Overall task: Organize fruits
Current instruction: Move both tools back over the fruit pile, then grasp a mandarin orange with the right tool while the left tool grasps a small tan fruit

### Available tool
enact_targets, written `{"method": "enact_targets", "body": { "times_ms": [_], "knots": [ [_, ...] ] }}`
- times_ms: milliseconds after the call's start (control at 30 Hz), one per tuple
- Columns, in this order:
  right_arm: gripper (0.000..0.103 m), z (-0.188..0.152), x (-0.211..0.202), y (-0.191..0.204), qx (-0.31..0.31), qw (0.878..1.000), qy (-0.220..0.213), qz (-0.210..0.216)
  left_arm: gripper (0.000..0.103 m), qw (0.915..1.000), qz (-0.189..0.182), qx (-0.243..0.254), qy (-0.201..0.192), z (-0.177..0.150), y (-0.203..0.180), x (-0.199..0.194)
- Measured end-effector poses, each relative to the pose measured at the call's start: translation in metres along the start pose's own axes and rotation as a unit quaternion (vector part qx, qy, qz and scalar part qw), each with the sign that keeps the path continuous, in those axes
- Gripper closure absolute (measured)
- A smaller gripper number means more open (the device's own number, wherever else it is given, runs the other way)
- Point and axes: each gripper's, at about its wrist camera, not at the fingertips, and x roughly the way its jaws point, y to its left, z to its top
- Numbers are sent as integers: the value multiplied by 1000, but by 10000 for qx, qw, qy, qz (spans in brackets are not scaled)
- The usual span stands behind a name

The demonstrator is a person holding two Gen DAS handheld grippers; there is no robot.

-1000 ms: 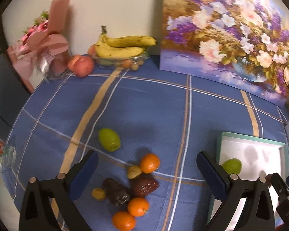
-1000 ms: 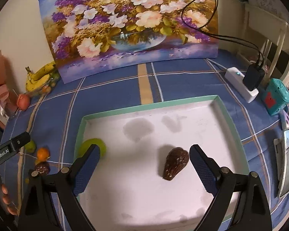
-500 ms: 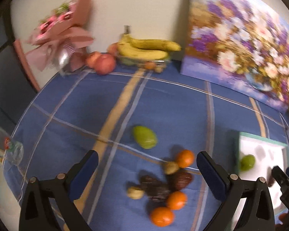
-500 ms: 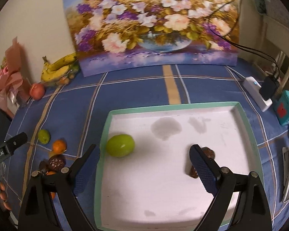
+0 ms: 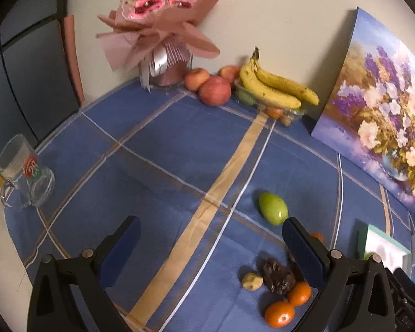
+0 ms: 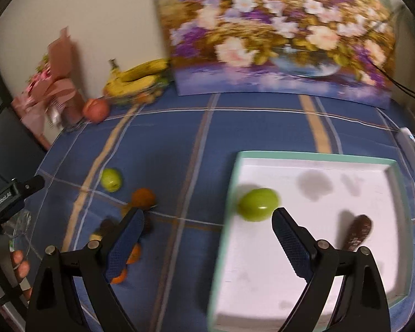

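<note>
A white tray with a teal rim point(image 6: 312, 249) lies on the blue tablecloth and holds a green fruit point(image 6: 258, 204) and a dark brown date point(image 6: 358, 232). Left of the tray lie a second green fruit point(image 5: 273, 208) point(image 6: 111, 179), small oranges point(image 5: 280, 313) point(image 6: 143, 197), dark dates point(image 5: 276, 276) and a small yellowish fruit point(image 5: 252, 281). My left gripper point(image 5: 210, 235) is open and empty above the cloth, left of the loose pile. My right gripper point(image 6: 207, 231) is open and empty over the tray's left edge.
Bananas on a clear fruit box point(image 5: 274, 88), apples point(image 5: 215, 90) and a pink bouquet point(image 5: 163, 36) stand along the back wall. A flower painting point(image 5: 384, 110) leans there. A glass mug point(image 5: 25, 174) stands at the left edge. A white charger point(image 6: 412, 149) lies right of the tray.
Both grippers have swung left. The left view now faces the bouquet and mug, with the pile at lower right. The right gripper has moved from above the date to the tray's left edge.
</note>
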Motion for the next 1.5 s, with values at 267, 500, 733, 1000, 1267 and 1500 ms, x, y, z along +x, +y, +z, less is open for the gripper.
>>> {"method": "enact_targets", "body": {
  "times_ms": [267,500,733,1000,1267,1500],
  "knots": [
    [14,-3,9,41,-269,9987,105,424,0,9996,-227,45,157,-6,-1,5],
    [37,-11,31,53,-292,9962,539,619,6,9960,-394,-83,792,-19,-3,38],
    [49,-23,54,59,-251,9907,1041,844,23,9893,-672,-226,1276,-29,-5,59],
    [57,-34,75,68,-279,9841,1466,967,45,9818,-877,-247,1667,-39,-14,73],
    [66,-38,83,74,-277,9802,1589,1152,68,9729,-1129,-309,1995,-47,-19,84],
    [66,-38,84,73,-249,9797,1587,1199,76,9721,-1197,-276,1997,-49,-23,83]
  ]
}}
